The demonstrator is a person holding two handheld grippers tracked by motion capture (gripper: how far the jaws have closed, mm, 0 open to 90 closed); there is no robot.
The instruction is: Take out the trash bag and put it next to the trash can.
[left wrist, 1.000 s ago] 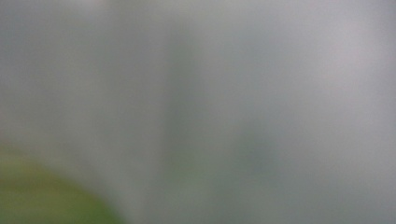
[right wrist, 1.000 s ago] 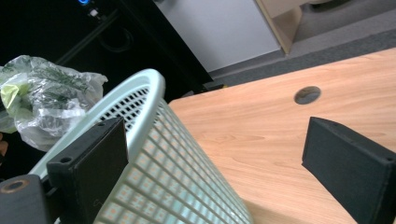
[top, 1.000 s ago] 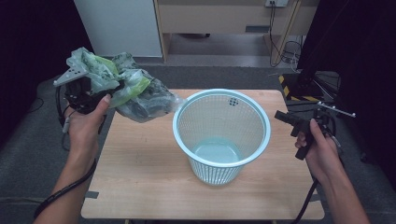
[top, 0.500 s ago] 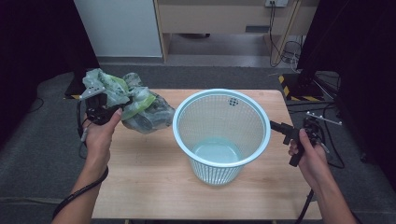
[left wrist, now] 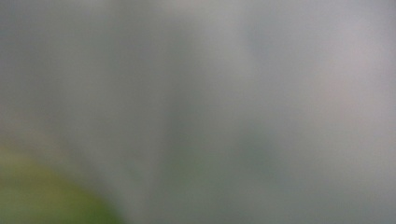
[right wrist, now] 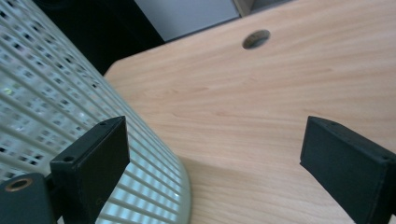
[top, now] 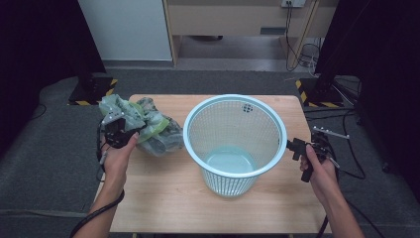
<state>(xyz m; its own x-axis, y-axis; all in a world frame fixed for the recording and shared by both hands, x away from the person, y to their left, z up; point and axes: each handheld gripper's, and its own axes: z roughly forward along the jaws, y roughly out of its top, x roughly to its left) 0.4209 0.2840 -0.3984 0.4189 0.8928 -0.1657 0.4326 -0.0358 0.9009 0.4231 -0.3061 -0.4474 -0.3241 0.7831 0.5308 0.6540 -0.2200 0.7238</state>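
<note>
We clamp the crumpled bag point(top: 148, 130) with left gripper point(top: 118, 133) fingers near the desk's point(top: 168, 198) left edge; right gripper point(right wrist: 212, 154) fingers wide, ready to steady the basket point(top: 235, 144).

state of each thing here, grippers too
basket: upright on the table, nothing inside
bag: crumpled, resting on the table left of the basket, held by the left gripper
left gripper: shut on the bag
right gripper: open, nothing between the jaws, beside the basket wall
table: bears the basket and bag
</note>
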